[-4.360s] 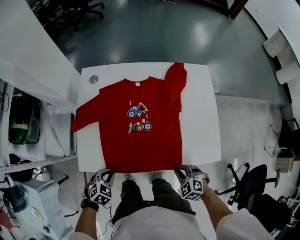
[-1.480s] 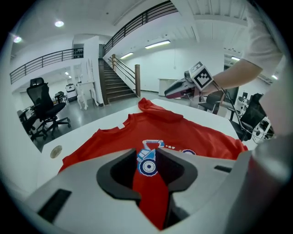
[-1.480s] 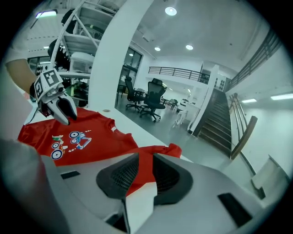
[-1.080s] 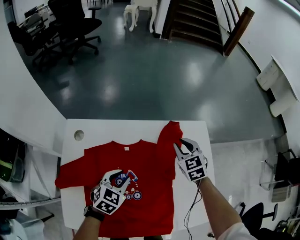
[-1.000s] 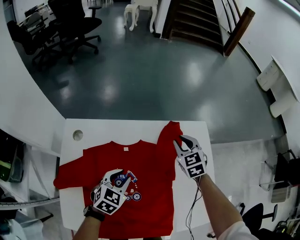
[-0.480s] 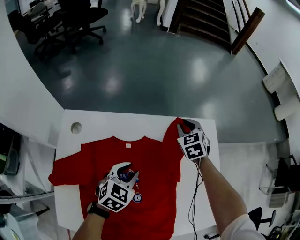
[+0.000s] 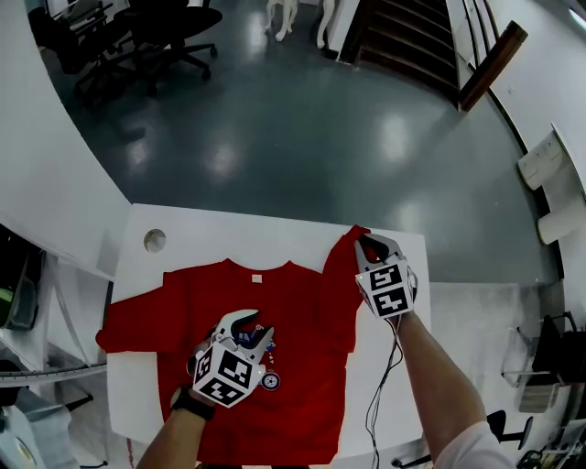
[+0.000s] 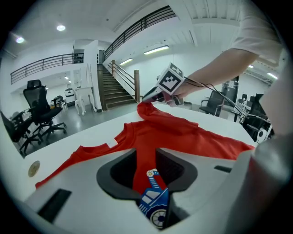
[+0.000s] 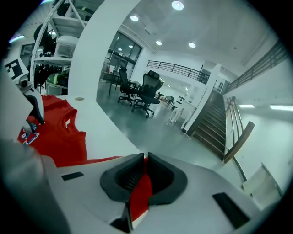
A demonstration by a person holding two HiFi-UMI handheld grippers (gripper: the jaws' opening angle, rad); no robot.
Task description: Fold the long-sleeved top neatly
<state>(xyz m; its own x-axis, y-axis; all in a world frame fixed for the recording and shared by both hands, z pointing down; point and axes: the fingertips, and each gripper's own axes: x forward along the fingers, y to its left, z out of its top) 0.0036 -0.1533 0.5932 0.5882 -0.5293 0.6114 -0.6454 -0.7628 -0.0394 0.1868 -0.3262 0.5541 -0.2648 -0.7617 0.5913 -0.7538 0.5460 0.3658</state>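
Observation:
A red long-sleeved top [image 7: 302,394] lies flat, front up, on the white table [image 7: 229,234]. Its right sleeve [image 7: 341,284] is folded up toward the far edge. My right gripper [image 7: 369,242] is at that sleeve's far end. Its jaws have just been closing, and red cloth is pinched between them in the right gripper view [image 9: 143,180]. My left gripper [image 7: 250,322] hovers over the chest print [image 8: 153,208], open, with the cloth showing through the gap between its jaws [image 8: 145,160]. The left sleeve [image 7: 128,328] stretches out to the table's left side.
A round hole cover [image 7: 155,240] sits at the table's far left corner. Beyond the table are grey floor, office chairs [image 7: 169,23] and a staircase [image 7: 412,41]. The table's right edge [image 7: 424,302] runs close by the right gripper.
The right gripper has gone forward to the sleeve's far end and closed on the red cloth. The left gripper has shifted slightly over the print, still open.

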